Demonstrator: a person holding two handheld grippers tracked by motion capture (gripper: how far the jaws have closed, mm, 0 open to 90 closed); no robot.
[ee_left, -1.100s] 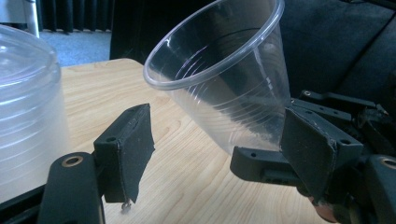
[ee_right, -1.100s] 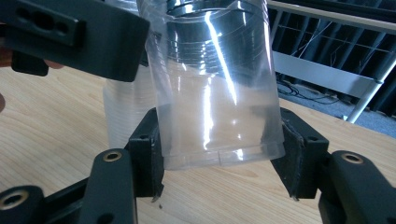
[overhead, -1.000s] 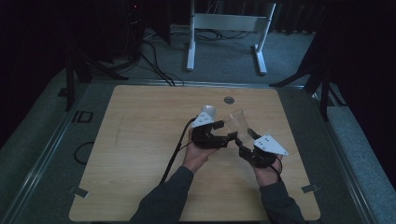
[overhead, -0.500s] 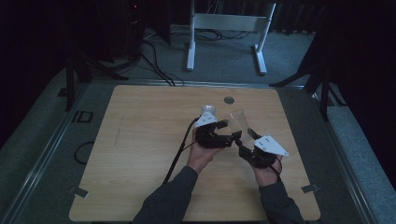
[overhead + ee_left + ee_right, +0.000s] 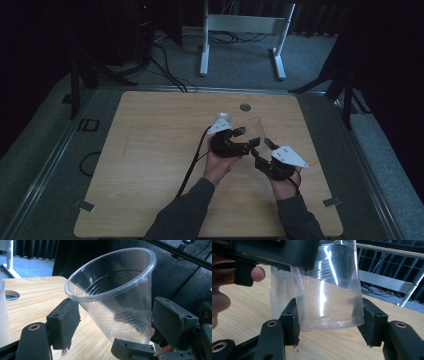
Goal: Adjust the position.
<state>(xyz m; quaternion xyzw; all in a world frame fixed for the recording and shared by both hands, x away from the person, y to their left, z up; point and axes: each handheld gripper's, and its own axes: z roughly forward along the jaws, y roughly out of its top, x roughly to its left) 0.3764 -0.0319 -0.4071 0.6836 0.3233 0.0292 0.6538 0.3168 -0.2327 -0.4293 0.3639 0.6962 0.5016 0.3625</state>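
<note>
We see a clear plastic cup [image 5: 117,300] held up above the counter [image 5: 150,165], a bit right of the middle and nearer the far edge. It is tilted, with its open mouth up. In the right gripper view the cup's bottom [image 5: 329,323] sits between that gripper's 2 black jaws, and both jaws press on its sides. So the right gripper [image 5: 329,327] is pinching the cup near its bottom.

In the left gripper view the cup leans between that gripper's 2 jaws. The left gripper [image 5: 115,322] has its jaws spread wide. 1 jaw is just beside the cup under the rim, and we cannot tell if it touches. The other jaw stands apart from the cup.

From the high view, the left gripper [image 5: 235,145] and the right gripper [image 5: 265,155] are close together, with the cup [image 5: 255,127] at their tips.

Behind the held cup stands a stack of clear cups [image 5: 280,298] on the counter. A small round hole [image 5: 245,107] is in the counter near the far edge.
</note>
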